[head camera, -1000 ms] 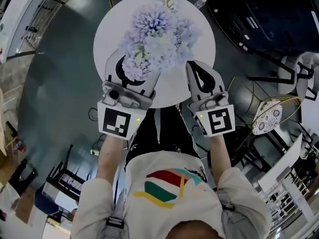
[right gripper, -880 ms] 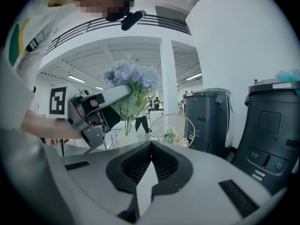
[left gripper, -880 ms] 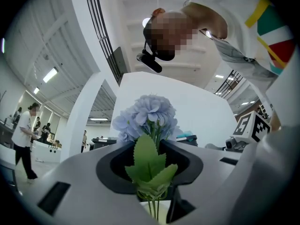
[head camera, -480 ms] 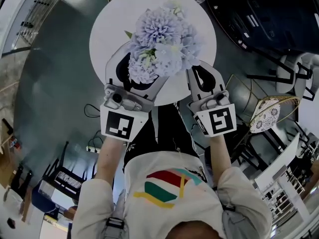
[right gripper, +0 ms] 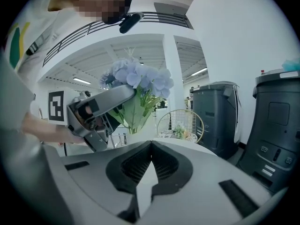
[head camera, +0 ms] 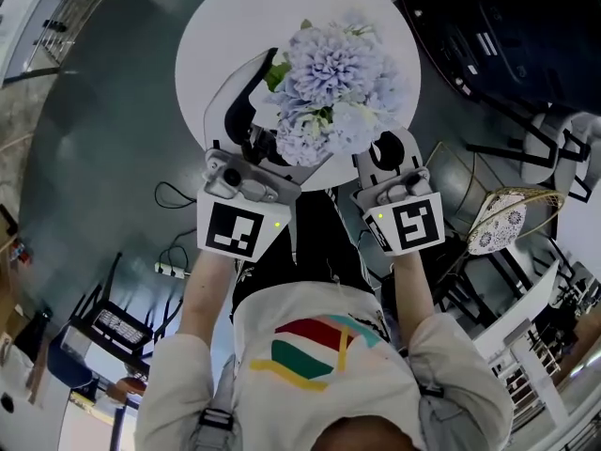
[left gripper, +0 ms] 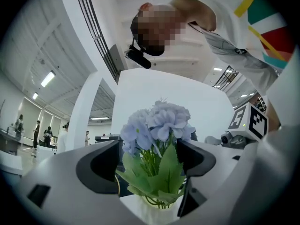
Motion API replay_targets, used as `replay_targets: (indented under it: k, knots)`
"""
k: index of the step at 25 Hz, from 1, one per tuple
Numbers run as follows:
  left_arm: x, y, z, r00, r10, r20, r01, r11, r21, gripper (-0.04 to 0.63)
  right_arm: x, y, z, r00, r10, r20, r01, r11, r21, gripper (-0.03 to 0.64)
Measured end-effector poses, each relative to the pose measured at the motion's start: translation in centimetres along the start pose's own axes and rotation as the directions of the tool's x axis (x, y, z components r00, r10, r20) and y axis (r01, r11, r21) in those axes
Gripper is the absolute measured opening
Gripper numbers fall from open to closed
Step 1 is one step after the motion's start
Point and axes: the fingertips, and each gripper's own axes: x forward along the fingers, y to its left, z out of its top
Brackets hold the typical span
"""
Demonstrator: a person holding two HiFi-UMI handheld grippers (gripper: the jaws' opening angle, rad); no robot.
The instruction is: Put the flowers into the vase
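A bunch of pale blue flowers (head camera: 338, 78) with green leaves stands upright near the front of the round white table (head camera: 207, 54). In the left gripper view the flowers (left gripper: 157, 125) rise from a white vase (left gripper: 152, 213) between my jaws. My left gripper (head camera: 277, 111) (left gripper: 150, 158) has just been opening its jaws; they stand apart on either side of the stems, and the pads do not press on them. My right gripper (head camera: 387, 141) (right gripper: 151, 146) is shut and empty, just right of the bunch. From above, the blooms hide the vase.
A gold wire chair (head camera: 512, 219) with a patterned cushion stands right of me. Dark grey bins (right gripper: 276, 121) stand beyond the table on the right. A cable (head camera: 169, 200) lies on the floor at left. The table edge is close to my body.
The left jaws have spread wider and let go of the stems. The bunch now sits further right in the head view. The right gripper stays shut beside it.
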Motion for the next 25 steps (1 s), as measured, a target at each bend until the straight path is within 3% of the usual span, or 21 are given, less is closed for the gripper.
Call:
replay_targets:
  k: [7,10,12,25]
  knots:
    - [-0.7,1.1,0.4,1.0,0.022,-0.007,-0.022,1.0,0.007,0.384,0.6,0.4,1.0,1.0,0.008,0.005,-0.008,1.0,-0.016,0.009]
    - [-0.9,1.2,0.5,1.0,0.02,-0.024,-0.02,1.0,0.013,0.472,0.6,0.4,1.6,1.0,0.003,0.013,-0.003,1.0,-0.021,0.009]
    - [-0.9,1.1,0.4,0.999,0.012,-0.038,-0.012,1.0,0.006,0.494,0.6,0.3,1.9,1.0,-0.001,0.018,0.001,1.0,-0.021,0.009]
    - [-3.2,1.0,0.3,0.993,0.035,-0.113,-0.036,0.999,-0.008,0.499,-0.3,0.5,3.6,0.998,-0.01,0.059,0.012,1.0,-0.019,0.009]
